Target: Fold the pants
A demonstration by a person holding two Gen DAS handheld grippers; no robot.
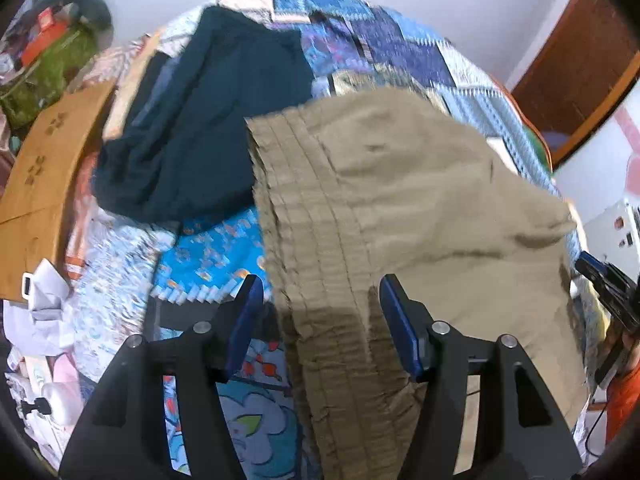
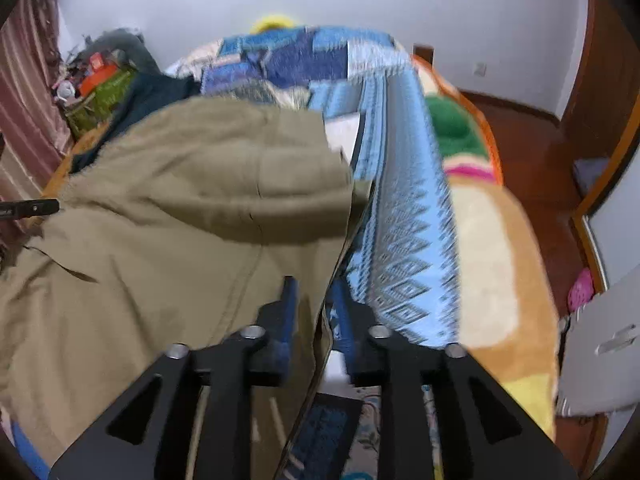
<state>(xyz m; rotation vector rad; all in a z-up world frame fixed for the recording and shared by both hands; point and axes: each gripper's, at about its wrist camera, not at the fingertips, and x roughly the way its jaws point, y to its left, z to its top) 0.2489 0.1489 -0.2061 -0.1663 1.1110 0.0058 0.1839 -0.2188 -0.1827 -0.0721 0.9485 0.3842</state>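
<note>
Left tool (image 1: 320,320) straddles the khaki pants (image 1: 400,200), jaws released; only it sees navy pants (image 1: 208,128). Right tool (image 2: 314,308) released around the khaki edge.

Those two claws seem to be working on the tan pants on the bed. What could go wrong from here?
1. The left gripper has its jaws spread wide around the tan pants' ribbed waistband, not pinching it, so that end may slump.
2. The right gripper has only an edge of cloth between its jaws, which could slip free.
3. The dark garment lies right beside the pants and could get dragged along.
</note>
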